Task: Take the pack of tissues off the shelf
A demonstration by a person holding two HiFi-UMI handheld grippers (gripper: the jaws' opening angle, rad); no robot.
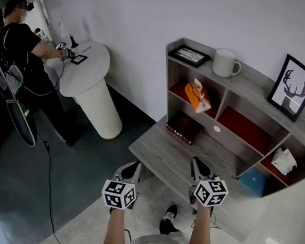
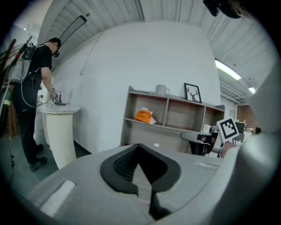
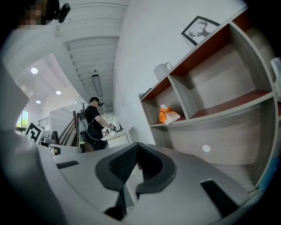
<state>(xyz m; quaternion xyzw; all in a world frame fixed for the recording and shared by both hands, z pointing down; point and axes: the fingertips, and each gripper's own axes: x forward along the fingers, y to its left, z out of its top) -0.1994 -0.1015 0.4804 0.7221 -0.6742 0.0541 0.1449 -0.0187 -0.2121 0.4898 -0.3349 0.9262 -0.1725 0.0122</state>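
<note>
Mia: Two bare forearms come up from the bottom of the head view, each ending in a marker cube. The left gripper (image 1: 130, 171) and the right gripper (image 1: 199, 168) hang side by side over the front edge of the desk (image 1: 160, 148), both pointing towards the shelf (image 1: 253, 87).

Tom: And the jaws?

Mia: Both pairs are pressed together with nothing between them. Each gripper view shows smooth grey shells and black ribbed pads meeting at a point.

Tom: Where are the tissues?

Mia: The orange pack of tissues (image 1: 197, 97) sits tilted in the upper left compartment, on its red floor, with white tissue poking out of the top. It is well apart from both grippers.

Tom: Does any view show something the others miss?

Mia: Only the head view shows the dark book (image 1: 184, 127) lying flat on the desk below that compartment, and the blue box (image 1: 254, 181) at the lower right. The left gripper view takes in the right gripper from the side. The right gripper view is tilted and catches ceiling lights.

Tom: Materials?

Mia: Pale grey wood grain on the desk and shelf, a white mug (image 1: 225, 62) and a black-framed deer picture (image 1: 292, 86) on top.
</note>
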